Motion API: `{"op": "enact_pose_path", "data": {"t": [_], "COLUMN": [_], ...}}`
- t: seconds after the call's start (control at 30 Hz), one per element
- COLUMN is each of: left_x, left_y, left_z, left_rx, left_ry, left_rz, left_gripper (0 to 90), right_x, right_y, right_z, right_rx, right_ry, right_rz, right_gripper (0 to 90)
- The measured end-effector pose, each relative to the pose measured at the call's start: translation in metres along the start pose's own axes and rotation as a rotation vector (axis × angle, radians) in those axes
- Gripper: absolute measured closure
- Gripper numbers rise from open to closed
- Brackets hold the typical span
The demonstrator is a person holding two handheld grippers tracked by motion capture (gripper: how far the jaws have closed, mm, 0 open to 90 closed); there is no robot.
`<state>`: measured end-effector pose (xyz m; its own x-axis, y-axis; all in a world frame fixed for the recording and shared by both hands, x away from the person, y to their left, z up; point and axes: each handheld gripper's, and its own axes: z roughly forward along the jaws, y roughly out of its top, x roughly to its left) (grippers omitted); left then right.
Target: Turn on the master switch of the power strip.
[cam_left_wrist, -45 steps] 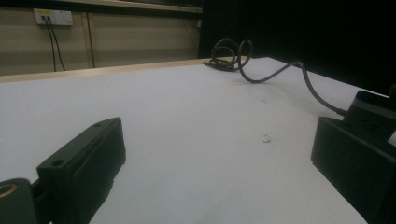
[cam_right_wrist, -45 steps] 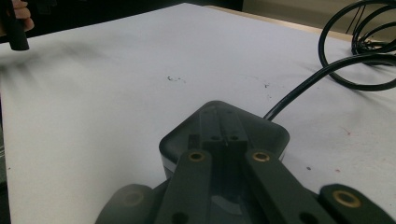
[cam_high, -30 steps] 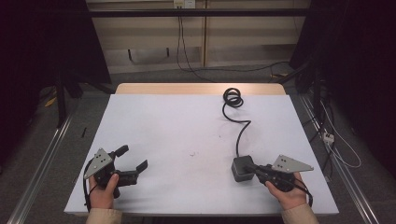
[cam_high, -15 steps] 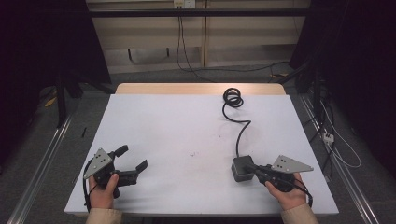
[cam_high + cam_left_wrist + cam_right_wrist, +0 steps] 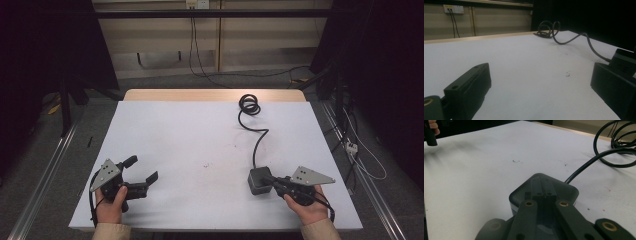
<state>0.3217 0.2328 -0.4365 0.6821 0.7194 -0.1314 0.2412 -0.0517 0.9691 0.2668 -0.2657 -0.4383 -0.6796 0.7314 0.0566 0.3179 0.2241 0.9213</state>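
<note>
A white bench (image 5: pixel 200 135) takes up the middle of the high view. At the lower left, the left hand-held gripper (image 5: pixel 142 172) rests on it with its 2 jaws spread wide apart and nothing between them. At the lower right, the right hand-held gripper (image 5: pixel 269 181) has its jaws pressed together, lying on top of a small dark box (image 5: pixel 259 179). A black cable (image 5: pixel 255 135) runs from the box up to a coil near the top of the bench

Dim room, soft shadows, blurry foreground
</note>
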Motion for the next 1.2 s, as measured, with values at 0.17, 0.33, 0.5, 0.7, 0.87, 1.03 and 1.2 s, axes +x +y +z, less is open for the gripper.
{"op": "enact_pose_path", "data": {"t": [0.17, 0.33, 0.5, 0.7, 0.87, 1.03, 1.2], "left_x": [0.0000, -0.0002, -0.0007, -0.0012, -0.0013, -0.0013, -0.0015], "left_y": [0.0001, 0.0002, 0.0001, 0.0003, 0.0003, 0.0003, 0.0005], "left_z": [-0.0004, -0.0003, -0.0002, -0.0003, -0.0002, -0.0004, -0.0004], "left_rx": [-0.002, -0.003, -0.004, -0.004, -0.004, -0.007, -0.008], "left_ry": [0.001, 0.001, 0.001, 0.003, 0.003, 0.005, 0.006], "left_rz": [-0.001, -0.002, -0.003, -0.003, -0.003, -0.005, -0.005], "left_gripper": [2.7, 2.7, 2.7, 2.7, 2.7, 2.7, 2.7], "right_x": [0.0003, 0.0004, 0.0009, 0.0021, 0.0031, 0.0048, 0.0032], "right_y": [0.0000, 0.0001, 0.0003, 0.0015, 0.0026, 0.0046, 0.0031], "right_z": [0.0001, 0.0001, 0.0002, 0.0005, 0.0006, 0.0010, 0.0011], "right_rx": [0.000, 0.001, 0.005, 0.014, 0.024, 0.039, 0.036], "right_ry": [-0.001, -0.002, -0.006, -0.013, -0.019, -0.029, -0.019], "right_rz": [-0.004, -0.004, -0.004, -0.014, -0.021, -0.026, -0.011], "right_gripper": [90.0, 90.0, 90.0, 90.0, 90.0, 90.0, 90.0]}}
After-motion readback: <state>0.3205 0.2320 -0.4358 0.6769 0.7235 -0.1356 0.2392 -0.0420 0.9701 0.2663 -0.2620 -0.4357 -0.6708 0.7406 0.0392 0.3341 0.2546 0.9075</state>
